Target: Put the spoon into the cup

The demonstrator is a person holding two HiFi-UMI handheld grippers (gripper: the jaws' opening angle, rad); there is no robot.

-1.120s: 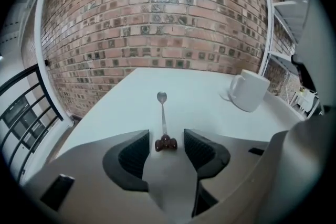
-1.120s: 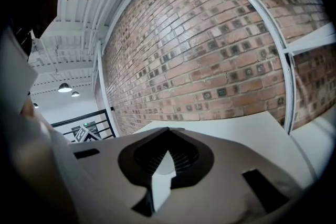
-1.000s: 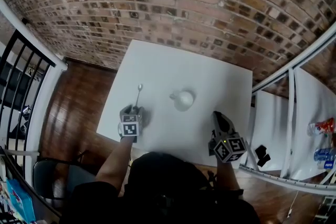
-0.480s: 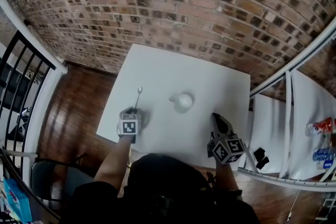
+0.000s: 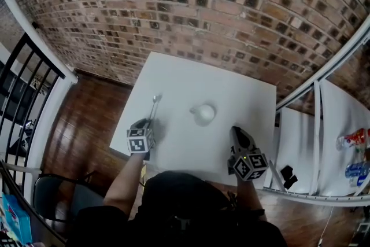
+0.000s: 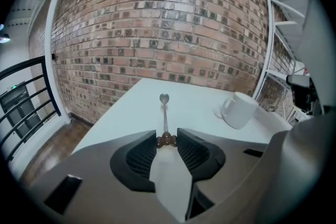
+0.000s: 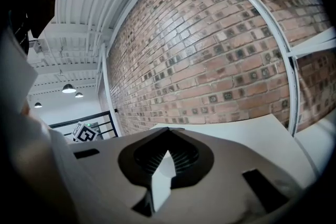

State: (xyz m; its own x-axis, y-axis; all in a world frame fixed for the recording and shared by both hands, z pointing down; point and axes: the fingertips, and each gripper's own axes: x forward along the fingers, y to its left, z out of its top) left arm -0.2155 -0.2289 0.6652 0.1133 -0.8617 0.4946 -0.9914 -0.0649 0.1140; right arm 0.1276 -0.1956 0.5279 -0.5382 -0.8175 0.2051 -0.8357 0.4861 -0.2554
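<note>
A slim metal spoon [image 6: 165,115] with a brown handle end points away from me, its bowl toward the brick wall. My left gripper [image 6: 166,140] is shut on that brown end, and the spoon hangs just above the white table [image 5: 191,78]. In the head view the left gripper [image 5: 146,124] and spoon [image 5: 154,104] are near the table's left edge. The white cup [image 5: 203,114] stands at mid-table, to the right of the spoon; the same cup [image 6: 239,110] shows at the right of the left gripper view. My right gripper [image 5: 235,131] rests at the table's near right, its jaws [image 7: 168,134] shut on nothing.
A brick wall [image 5: 191,3] runs behind the table. A black railing [image 5: 23,84] stands at the left over a wooden floor. A white metal shelf frame [image 5: 318,95] stands close at the right, with bottles [image 5: 355,142] on it.
My left gripper has closed on the spoon's brown end and risen a little with it. The cup and the right gripper have stayed where they were.
</note>
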